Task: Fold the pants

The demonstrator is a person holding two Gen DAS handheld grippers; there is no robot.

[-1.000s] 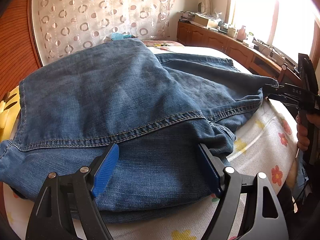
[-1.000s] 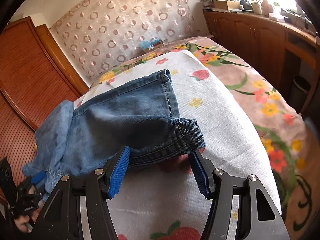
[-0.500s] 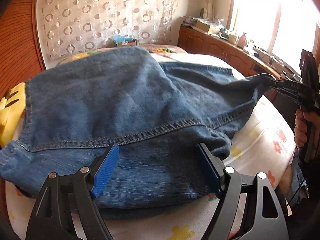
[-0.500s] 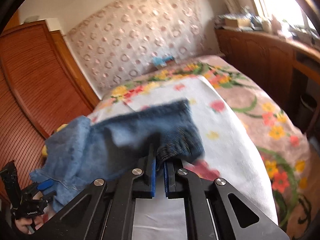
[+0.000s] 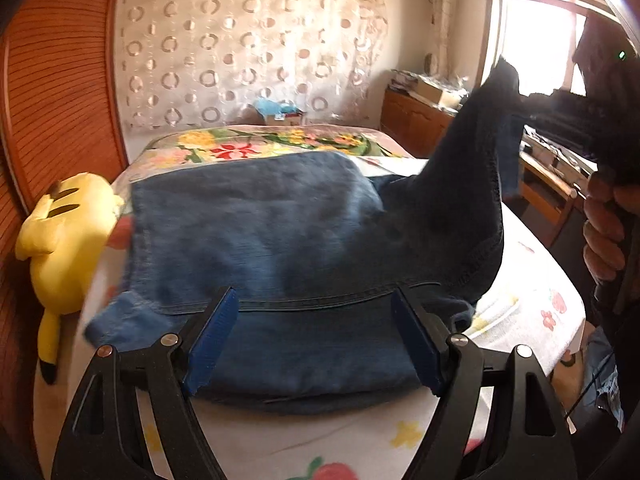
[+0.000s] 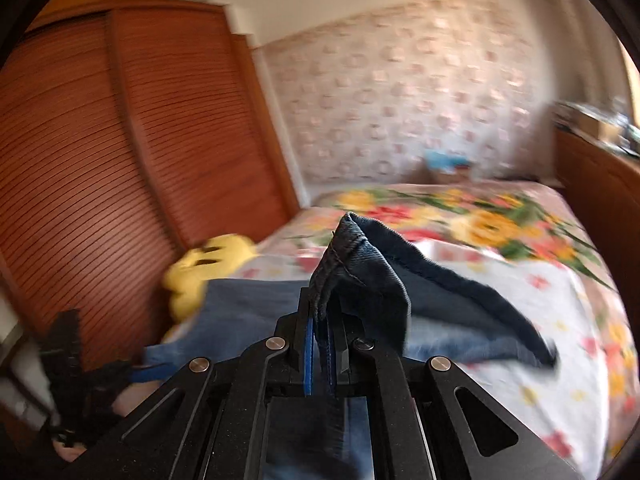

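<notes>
Blue denim pants [image 5: 272,232] lie partly folded on the flowered bed [image 5: 532,304]. My left gripper [image 5: 316,344] is open, its blue pads astride the near edge of the pants, low over the cloth. My right gripper [image 6: 318,352] is shut on the hem end of the pants [image 6: 352,256] and holds it lifted above the bed; the leg hangs down from it to the pile. In the left wrist view the lifted leg [image 5: 472,168] rises at the right toward the right gripper [image 5: 560,108].
A yellow plush toy [image 5: 64,232] lies at the bed's left edge by the wooden slatted wardrobe [image 6: 88,160]. A wooden cabinet with clutter [image 5: 424,116] stands along the window side. A patterned curtain [image 5: 248,52] hangs behind the bed.
The right gripper closed on the pants' hem end and lifted it up and toward the left. The left gripper stayed open at the near edge, drawn back slightly.
</notes>
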